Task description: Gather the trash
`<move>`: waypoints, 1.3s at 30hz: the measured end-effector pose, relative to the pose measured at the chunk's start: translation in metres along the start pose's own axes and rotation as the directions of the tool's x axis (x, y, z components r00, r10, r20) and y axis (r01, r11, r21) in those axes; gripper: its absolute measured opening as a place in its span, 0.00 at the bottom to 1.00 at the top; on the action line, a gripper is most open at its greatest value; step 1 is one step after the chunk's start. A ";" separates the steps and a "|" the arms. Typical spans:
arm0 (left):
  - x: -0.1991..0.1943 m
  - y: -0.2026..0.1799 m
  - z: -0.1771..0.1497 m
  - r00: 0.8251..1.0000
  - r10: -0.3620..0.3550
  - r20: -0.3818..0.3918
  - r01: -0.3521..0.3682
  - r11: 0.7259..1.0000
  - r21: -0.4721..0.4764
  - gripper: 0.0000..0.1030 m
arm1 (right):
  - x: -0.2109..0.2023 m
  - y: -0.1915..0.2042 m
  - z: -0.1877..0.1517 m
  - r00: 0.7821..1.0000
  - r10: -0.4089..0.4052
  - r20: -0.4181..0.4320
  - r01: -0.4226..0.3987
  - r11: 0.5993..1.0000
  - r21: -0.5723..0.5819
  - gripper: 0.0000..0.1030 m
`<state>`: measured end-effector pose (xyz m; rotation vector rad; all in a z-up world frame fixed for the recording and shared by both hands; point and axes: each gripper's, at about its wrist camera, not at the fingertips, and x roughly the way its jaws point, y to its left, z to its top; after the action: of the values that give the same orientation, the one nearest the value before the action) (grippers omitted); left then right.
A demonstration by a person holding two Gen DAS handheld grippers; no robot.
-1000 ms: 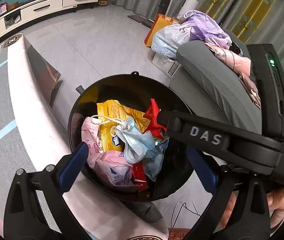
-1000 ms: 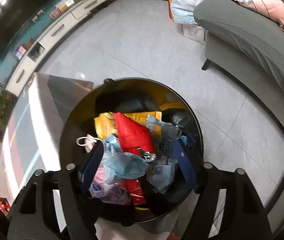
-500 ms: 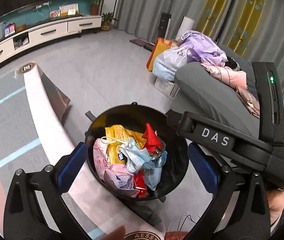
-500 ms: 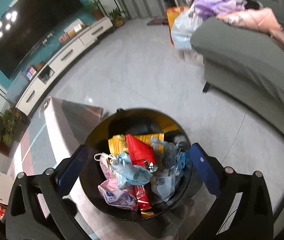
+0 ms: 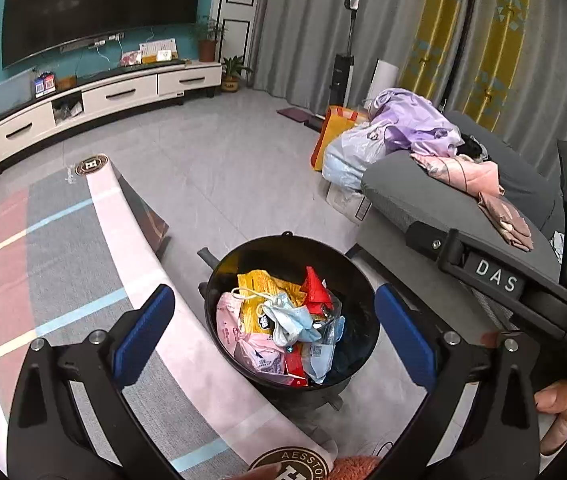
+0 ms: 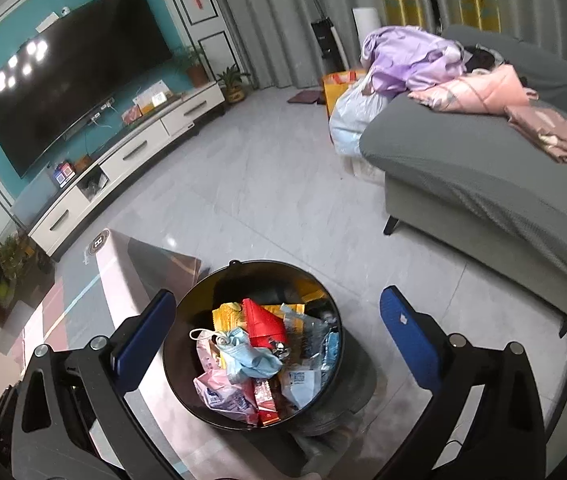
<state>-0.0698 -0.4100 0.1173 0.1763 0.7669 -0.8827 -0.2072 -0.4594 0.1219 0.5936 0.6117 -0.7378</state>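
While both grippers, left and right, hover with fingers spread (gripping nothing), the bin holds wrappers and a mask.

both wrist views above shared bin

The left gripper hung with its blue-padded fingers spread wide and empty, and the right gripper was likewise splayed apart, gripping nothing, beside it.
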 end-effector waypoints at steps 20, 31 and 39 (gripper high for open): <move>-0.007 -0.001 -0.007 1.000 -0.022 -0.018 0.022 1.000 -0.013 0.97 | 0.004 0.005 -0.002 1.000 -0.022 -0.015 0.022 0.999 -0.030 0.97; -0.004 0.000 -0.010 1.000 -0.013 -0.021 0.013 1.000 -0.015 0.97 | 0.007 0.002 -0.003 0.999 -0.032 -0.020 0.031 0.999 -0.033 0.97; 0.001 0.000 -0.012 0.999 -0.024 -0.040 0.023 1.000 -0.020 0.97 | 0.010 0.002 -0.004 0.999 -0.043 -0.027 0.042 0.998 -0.041 0.97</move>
<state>-0.0758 -0.4054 0.1082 0.1685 0.8162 -0.8961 -0.2009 -0.4601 0.1125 0.5556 0.6652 -0.7563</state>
